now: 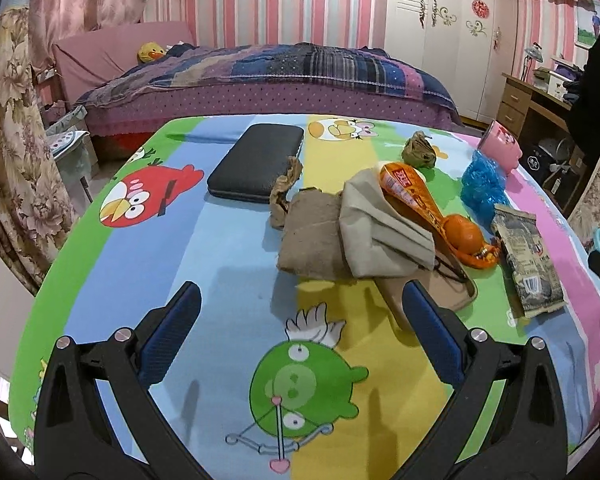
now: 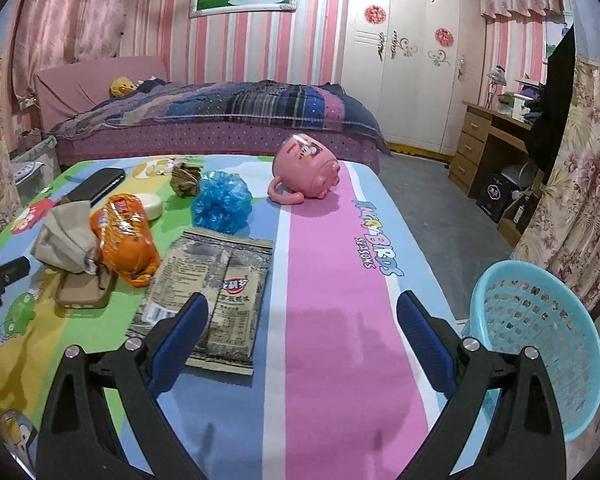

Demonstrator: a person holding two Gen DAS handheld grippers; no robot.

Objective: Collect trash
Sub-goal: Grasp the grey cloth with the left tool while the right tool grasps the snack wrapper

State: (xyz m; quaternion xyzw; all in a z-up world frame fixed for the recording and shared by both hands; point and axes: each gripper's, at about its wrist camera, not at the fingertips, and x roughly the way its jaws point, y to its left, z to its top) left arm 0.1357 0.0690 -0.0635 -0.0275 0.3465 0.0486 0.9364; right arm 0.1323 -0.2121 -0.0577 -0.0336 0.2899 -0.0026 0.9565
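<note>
While both claws hung above the cartoon-print table [image 2: 320, 280], nothing had yet been collected. My left gripper [image 1: 300, 320] stood wide open and empty, short of the brown paper scrap [image 1: 312, 236]. My right gripper [image 2: 302, 320] was equally wide open and empty, its left finger over the flat grey snack packet [image 2: 216, 276]. The turquoise basket [image 2: 540, 344], just off the table's right edge, appeared empty as far as I could see. Still lying out: the orange wrapper [image 2: 126, 236], the blue crumpled plastic [image 2: 221, 202], the olive paper wad [image 2: 186, 180] and the beige cloth [image 1: 380, 228]. I judged the task barely begun, with every piece remaining.
</note>
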